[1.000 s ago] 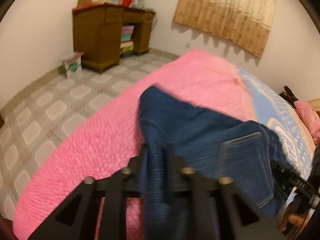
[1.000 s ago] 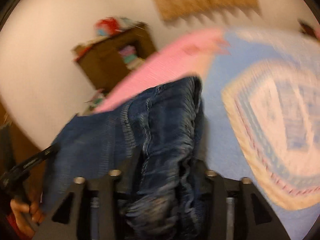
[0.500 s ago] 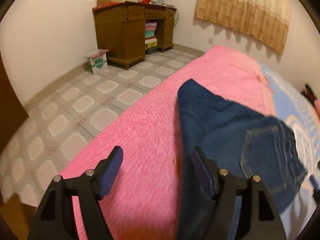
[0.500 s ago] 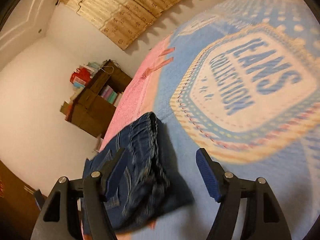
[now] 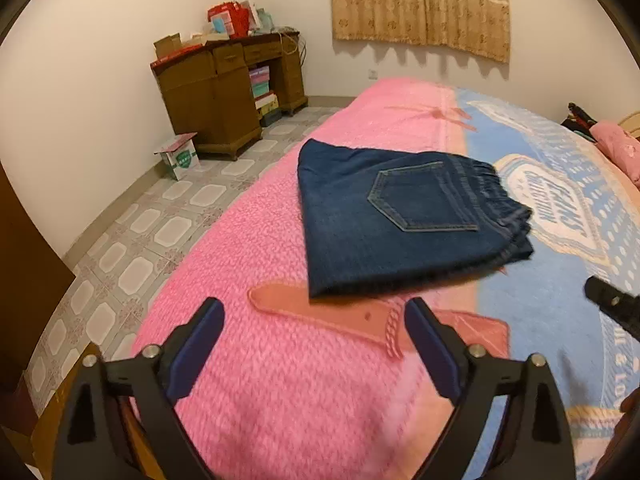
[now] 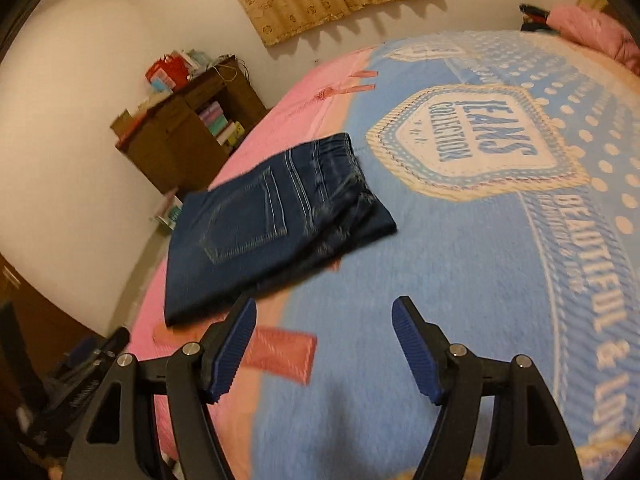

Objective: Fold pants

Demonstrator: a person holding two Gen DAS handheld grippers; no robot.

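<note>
Dark blue jeans point(image 5: 400, 224) lie folded into a compact rectangle on the bed, back pocket up, waistband toward the blue part of the blanket. They also show in the right wrist view point(image 6: 264, 228). My left gripper point(image 5: 314, 336) is open and empty, held back from the near edge of the jeans above the pink blanket. My right gripper point(image 6: 324, 340) is open and empty, held back from the jeans above the blue blanket. The tip of the right gripper shows at the right edge of the left wrist view point(image 5: 612, 304).
The bed has a pink and blue blanket point(image 5: 280, 380) with a printed emblem point(image 6: 464, 140). A wooden desk point(image 5: 228, 92) with boxes stands against the far wall. A small box point(image 5: 180, 156) sits on the tiled floor. A pink pillow point(image 5: 616, 148) lies far right.
Both grippers have let go of the jeans, opened and pulled back. The jeans now lie flat and folded on the bed.
</note>
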